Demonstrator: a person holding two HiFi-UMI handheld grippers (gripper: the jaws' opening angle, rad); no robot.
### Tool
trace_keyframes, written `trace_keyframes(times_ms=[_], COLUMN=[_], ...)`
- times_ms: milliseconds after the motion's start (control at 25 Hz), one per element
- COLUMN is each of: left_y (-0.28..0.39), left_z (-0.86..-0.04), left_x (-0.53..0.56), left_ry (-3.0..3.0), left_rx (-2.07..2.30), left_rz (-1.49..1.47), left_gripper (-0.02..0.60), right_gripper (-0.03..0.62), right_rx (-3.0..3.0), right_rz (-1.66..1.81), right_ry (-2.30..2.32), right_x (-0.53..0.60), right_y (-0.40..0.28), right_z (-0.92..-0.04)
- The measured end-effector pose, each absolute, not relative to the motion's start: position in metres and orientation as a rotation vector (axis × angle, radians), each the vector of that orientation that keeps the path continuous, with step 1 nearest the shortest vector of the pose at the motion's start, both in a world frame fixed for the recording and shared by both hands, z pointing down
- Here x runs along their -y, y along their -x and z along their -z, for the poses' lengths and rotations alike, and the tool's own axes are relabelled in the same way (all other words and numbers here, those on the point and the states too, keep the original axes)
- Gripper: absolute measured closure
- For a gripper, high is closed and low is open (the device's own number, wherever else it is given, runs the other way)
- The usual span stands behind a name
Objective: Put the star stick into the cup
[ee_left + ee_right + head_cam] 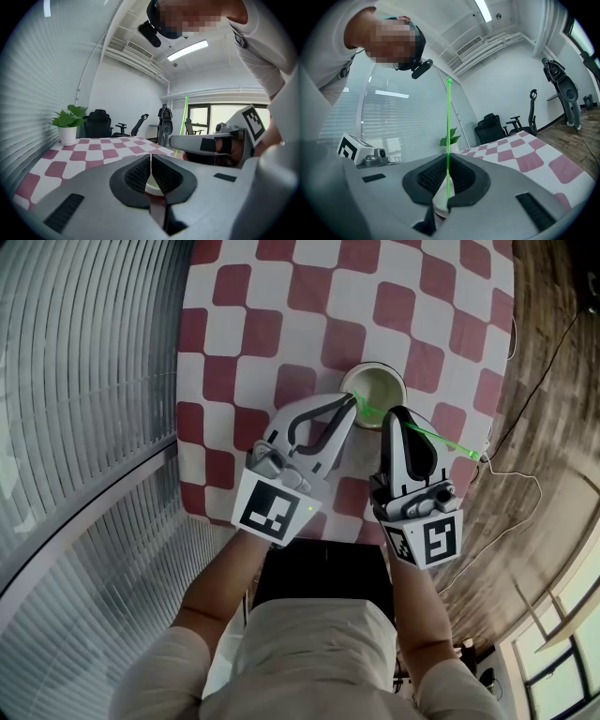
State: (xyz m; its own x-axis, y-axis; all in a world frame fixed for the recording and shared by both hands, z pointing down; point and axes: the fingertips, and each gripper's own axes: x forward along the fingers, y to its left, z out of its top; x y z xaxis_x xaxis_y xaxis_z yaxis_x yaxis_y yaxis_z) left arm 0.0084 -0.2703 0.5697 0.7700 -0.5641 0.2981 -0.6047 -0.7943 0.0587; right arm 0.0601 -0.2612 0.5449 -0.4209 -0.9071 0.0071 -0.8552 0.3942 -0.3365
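A white cup (pixel 375 381) stands on the red-and-white checked table (pixel 281 324), near its front edge. My right gripper (pixel 397 416) is shut on a thin green star stick (pixel 441 440). In the right gripper view the stick (pixel 449 131) rises upright from between the jaws (pixel 447 173), with the cup (pixel 439 204) just below them. The stick's lower end reaches over the cup's near rim. My left gripper (pixel 353 404) is at the cup's near-left rim with its jaws together (pixel 151 161) and nothing between them. The cup's rim (pixel 152 188) shows beneath.
A potted plant (pixel 68 133) stands at the table's far end. Office chairs (pixel 98 123) and an exercise machine (pixel 165 123) are beyond the table. Blinds (pixel 84 381) run along the left. A cable (pixel 511 474) trails over the wooden floor on the right.
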Motion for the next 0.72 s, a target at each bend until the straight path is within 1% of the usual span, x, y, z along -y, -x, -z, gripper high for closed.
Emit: trace_keyframes(times_ms=[720], left_y=[-0.008], left_z=[-0.573], left_x=[0.267], left_ry=[-2.816], left_rx=[0.913], left_rz=[-0.408], left_gripper=[0.544], right_gripper=[0.553], right_rx=[-2.485], right_rz=[0.469], right_ry=[1.705], right_x=[0.26], right_y=[-0.073], right_z=[-0.563])
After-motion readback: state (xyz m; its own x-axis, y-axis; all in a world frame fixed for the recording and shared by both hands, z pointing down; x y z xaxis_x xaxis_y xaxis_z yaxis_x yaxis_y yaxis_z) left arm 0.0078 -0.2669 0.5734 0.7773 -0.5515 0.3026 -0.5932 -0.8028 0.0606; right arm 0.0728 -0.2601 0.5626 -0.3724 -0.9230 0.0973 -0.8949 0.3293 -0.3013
